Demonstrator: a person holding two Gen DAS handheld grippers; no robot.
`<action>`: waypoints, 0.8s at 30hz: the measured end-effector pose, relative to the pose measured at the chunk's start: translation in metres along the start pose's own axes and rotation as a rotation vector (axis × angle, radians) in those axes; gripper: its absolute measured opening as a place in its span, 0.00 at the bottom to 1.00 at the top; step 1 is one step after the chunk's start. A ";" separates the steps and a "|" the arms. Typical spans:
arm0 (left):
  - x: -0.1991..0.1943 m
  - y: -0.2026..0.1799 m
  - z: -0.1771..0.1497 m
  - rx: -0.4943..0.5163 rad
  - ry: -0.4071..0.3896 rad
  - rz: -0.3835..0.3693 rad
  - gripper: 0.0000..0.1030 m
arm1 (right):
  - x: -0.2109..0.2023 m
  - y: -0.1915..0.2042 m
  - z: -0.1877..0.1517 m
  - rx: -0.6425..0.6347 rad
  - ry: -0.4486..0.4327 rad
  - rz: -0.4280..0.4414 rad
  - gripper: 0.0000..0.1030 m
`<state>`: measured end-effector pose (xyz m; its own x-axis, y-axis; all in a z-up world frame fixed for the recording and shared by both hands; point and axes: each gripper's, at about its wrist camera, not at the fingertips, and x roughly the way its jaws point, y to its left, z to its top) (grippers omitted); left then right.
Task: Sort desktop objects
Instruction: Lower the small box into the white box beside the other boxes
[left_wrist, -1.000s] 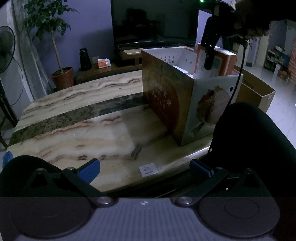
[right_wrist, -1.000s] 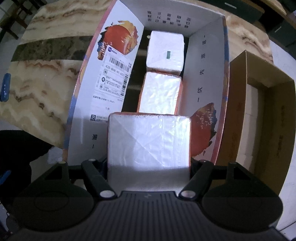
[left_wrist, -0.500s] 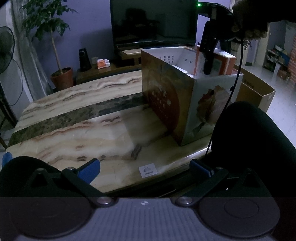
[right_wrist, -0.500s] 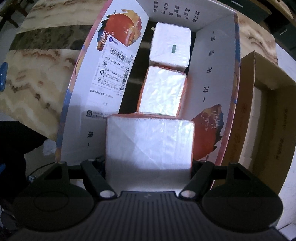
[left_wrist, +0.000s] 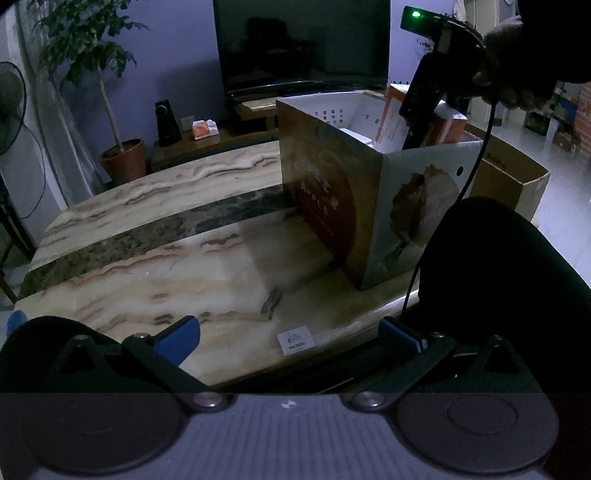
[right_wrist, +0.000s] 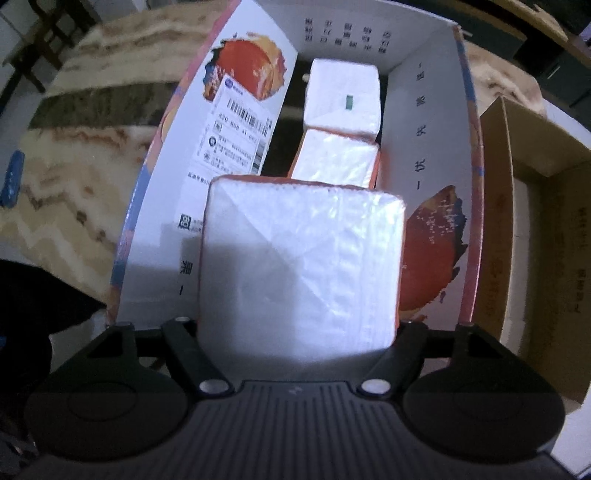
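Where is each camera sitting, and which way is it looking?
Left wrist: on the left tool, looking across the table at the fruit box; a hand shows.
Right wrist: on the right tool, looking down into the fruit box; it grips a tissue pack.
Both show the box, table and brown carton.

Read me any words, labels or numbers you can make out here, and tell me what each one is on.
"APPLE": outer side of the printed carton.
"tea table": small sticker on the marble table.
Shipping label on the carton flap: barcode, digits too blurred.
Chinese characters on the carton's inner walls: too blurred.
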<state>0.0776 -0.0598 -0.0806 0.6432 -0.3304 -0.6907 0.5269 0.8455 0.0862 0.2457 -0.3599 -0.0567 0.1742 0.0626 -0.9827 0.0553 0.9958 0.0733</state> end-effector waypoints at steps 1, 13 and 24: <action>0.000 -0.001 0.000 0.003 0.000 0.002 0.99 | -0.001 -0.003 -0.001 0.011 -0.011 0.007 0.73; 0.006 -0.011 0.001 0.050 0.015 0.015 0.99 | -0.001 -0.005 0.020 -0.062 0.118 0.044 0.73; 0.010 -0.013 0.001 0.059 0.014 0.018 0.99 | 0.002 -0.006 0.020 -0.010 -0.022 -0.021 0.74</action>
<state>0.0775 -0.0747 -0.0880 0.6450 -0.3092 -0.6989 0.5479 0.8246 0.1408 0.2655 -0.3675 -0.0552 0.1951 0.0403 -0.9799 0.0493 0.9975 0.0508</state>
